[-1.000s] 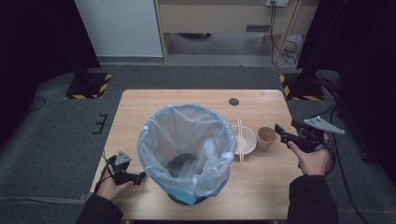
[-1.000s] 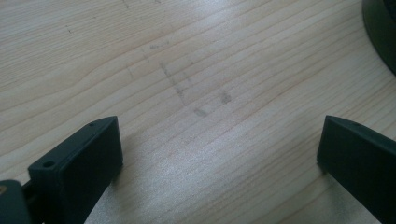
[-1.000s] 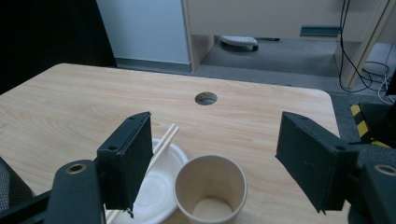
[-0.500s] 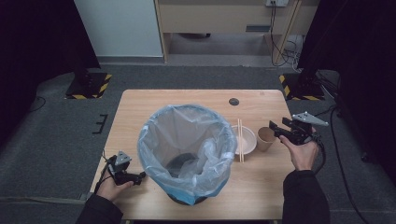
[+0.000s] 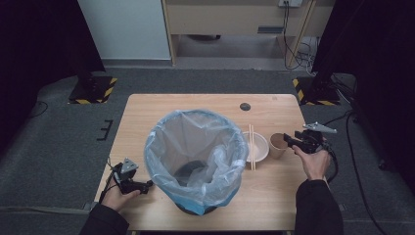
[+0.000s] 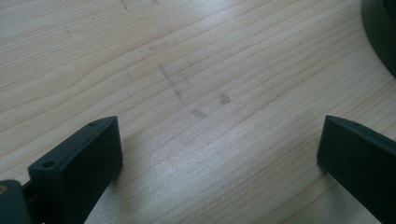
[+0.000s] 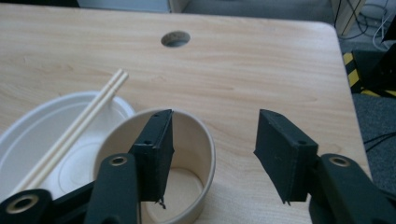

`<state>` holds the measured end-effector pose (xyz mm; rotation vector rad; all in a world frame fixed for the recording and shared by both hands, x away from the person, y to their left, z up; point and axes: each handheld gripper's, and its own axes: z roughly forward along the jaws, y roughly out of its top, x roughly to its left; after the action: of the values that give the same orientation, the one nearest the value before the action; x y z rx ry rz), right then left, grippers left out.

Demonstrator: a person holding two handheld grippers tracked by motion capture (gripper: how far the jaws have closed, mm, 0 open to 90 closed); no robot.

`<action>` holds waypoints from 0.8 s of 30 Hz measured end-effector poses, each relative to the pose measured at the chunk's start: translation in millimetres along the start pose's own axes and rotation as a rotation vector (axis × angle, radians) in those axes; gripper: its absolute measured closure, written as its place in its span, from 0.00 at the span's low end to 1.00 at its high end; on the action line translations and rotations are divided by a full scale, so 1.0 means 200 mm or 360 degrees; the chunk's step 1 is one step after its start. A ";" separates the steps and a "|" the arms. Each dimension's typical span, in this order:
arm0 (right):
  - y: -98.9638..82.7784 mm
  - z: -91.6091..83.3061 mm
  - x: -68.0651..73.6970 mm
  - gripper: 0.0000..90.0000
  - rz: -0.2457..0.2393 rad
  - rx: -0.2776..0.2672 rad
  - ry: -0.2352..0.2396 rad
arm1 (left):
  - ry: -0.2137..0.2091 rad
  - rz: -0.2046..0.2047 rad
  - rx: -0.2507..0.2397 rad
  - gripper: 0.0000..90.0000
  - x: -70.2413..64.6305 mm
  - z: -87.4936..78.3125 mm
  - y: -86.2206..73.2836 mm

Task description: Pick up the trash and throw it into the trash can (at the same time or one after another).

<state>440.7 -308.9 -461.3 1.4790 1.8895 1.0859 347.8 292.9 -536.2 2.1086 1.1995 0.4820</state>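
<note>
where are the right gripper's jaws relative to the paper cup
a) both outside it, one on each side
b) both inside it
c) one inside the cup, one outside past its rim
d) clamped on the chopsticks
c: in the right gripper view, the right gripper straddles one wall of the paper cup, with one jaw down inside the cup, the other outside over the table, and a gap still showing at the outer jaw.
</note>
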 end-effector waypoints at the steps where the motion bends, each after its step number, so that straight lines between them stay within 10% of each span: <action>1: -0.02 0.02 0.00 0.55 0.0005 0.0037 0.0009 | 0.0000 0.0000 0.0000 0.00 0.00 0.00 0.00; 24: -0.06 0.07 0.02 0.92 0.0013 0.0233 0.0099 | -0.0002 0.0002 0.0000 0.00 0.00 0.00 0.00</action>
<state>443.8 -301.7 -479.7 1.5494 2.0457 1.0268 348.0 292.6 -536.2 2.1093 1.1976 0.4810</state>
